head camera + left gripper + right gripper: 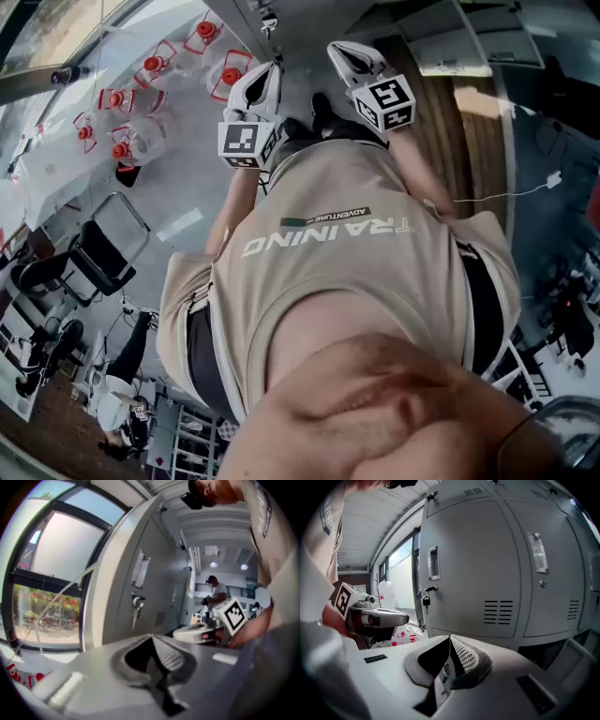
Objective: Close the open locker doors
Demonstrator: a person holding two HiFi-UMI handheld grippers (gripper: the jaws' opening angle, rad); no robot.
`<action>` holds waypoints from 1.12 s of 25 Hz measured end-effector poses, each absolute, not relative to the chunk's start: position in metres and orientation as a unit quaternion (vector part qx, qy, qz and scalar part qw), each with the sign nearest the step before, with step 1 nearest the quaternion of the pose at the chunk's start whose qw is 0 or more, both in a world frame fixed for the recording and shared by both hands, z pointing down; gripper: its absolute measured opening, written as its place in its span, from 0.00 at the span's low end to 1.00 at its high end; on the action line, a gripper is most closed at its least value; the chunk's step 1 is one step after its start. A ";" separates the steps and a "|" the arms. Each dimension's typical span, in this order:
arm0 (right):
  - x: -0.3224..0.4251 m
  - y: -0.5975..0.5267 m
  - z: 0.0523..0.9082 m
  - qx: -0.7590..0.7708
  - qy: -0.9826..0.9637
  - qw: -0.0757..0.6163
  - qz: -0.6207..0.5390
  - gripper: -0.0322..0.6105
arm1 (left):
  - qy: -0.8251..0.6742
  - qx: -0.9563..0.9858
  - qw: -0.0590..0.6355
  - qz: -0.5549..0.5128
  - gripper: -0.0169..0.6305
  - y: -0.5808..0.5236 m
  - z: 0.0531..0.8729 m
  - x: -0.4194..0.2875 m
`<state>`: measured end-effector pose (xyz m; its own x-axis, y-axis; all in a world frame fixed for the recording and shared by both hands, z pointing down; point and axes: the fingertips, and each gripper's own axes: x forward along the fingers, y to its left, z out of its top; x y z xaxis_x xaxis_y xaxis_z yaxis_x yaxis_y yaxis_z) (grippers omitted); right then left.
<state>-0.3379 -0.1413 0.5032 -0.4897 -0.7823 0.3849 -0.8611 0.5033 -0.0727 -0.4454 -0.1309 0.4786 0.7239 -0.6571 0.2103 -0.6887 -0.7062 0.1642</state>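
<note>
Grey lockers (487, 573) fill the wall ahead, with a window (51, 573) off their left end; both tools are raised toward them. My left tool (152, 638) has its jaws together on nothing; my right tool (450, 639) is the same, jaws meeting at the tip with nothing between. Straight ahead of the right tool, the handled door (459, 583) with a padlock (426, 601) hanging at its edge looks upright and flush with its neighbours; I judge it shut. What matters lies low on the right: a dark opening (543, 652) under those doors, with a pale slanted panel (581, 656) just beside it that may be a door swung out; I cannot be sure. It sits below and right of the right tool, so I judge that tool the nearer; the left one is further left, toward the window.
</note>
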 end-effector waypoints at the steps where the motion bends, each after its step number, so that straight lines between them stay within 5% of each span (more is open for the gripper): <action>1: -0.329 -0.132 0.505 0.492 -0.847 0.154 0.130 0.07 | -0.352 0.927 0.110 0.073 0.03 -0.129 0.483 -0.436; 21: -0.115 0.016 0.513 0.622 -0.761 0.110 0.149 0.07 | -0.186 0.975 0.032 0.118 0.03 -0.024 0.475 -0.195; 28: -0.017 0.066 0.529 0.632 -0.749 0.120 0.158 0.07 | -0.173 0.976 0.059 0.123 0.03 0.017 0.481 -0.098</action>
